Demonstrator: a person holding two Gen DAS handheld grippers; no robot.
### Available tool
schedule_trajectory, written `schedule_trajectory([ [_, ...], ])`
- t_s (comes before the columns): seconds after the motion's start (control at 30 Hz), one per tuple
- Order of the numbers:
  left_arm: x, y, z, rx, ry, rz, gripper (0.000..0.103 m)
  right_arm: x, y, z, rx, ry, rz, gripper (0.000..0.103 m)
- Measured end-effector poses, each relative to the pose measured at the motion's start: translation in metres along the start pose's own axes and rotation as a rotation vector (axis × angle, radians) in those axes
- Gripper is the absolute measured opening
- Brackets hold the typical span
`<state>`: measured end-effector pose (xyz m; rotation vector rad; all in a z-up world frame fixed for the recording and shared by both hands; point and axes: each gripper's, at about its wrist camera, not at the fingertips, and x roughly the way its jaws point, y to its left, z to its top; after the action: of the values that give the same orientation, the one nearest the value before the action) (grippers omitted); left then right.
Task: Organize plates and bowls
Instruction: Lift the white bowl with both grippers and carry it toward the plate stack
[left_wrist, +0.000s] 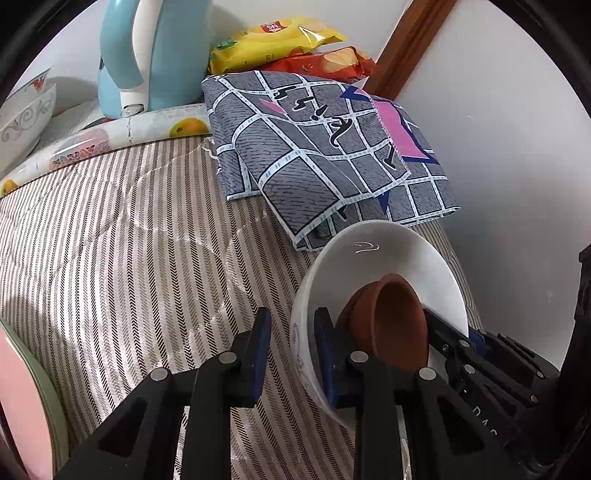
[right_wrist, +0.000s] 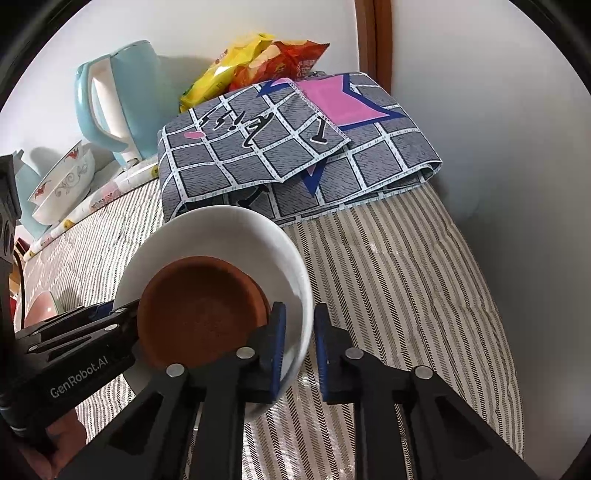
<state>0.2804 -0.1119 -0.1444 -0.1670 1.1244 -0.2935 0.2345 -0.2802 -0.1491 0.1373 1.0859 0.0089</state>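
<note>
A: Item location, largest first: the striped bed (right_wrist: 424, 280) carries a folded grey cloth (right_wrist: 280, 155); the white bowl (right_wrist: 236, 236) sits just in front of that cloth, and the brown clay dish (right_wrist: 199, 299) lies inside the bowl

B: State of each tool?

A: The left tool (left_wrist: 291, 354) straddles the bowl's near rim, one pad outside the wall and one inside. A thin gap shows on the outer side, so I judge the grip loose rather than firm. The right tool (right_wrist: 299, 347) stands the same way on the opposite rim, its jaws narrow and the wall between its pads (contact on the outer pad cannot be confirmed)

B: Handling characteristics?

A: The bowl looks like glazed ceramic: stiff, smooth, probably slippery and liable to chip. Taking it at the rim on two opposite sides, as now, is the sound hold. The clay dish appears unglazed, so rougher but brittle, and it rests tilted and loose; it is likely to slide if the bowl tips

B: Other containers?

A: A patterned bowl (right_wrist: 62, 184) rests tilted beside the blue kettle (right_wrist: 118, 99) at far left, contents not visible. A pink plate (left_wrist: 22, 402) edge shows at the left wrist view's lower left. Snack bags (right_wrist: 258, 62) lie behind the cloth
</note>
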Motion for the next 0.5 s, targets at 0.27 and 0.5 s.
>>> schedule_trajectory([
  [0.27, -0.0005, -0.0014, -0.0016, 0.011, -0.023, 0.008, 0.022, 0.0005, -0.0001, -0.0002, 0.01, -0.016, -0.006, 0.013],
  [0.5, 0.0022, 0.0052, -0.0013, 0.004, 0.002, 0.006, 0.029, -0.0005, -0.0004, -0.0014, 0.01, -0.021, -0.006, 0.013],
])
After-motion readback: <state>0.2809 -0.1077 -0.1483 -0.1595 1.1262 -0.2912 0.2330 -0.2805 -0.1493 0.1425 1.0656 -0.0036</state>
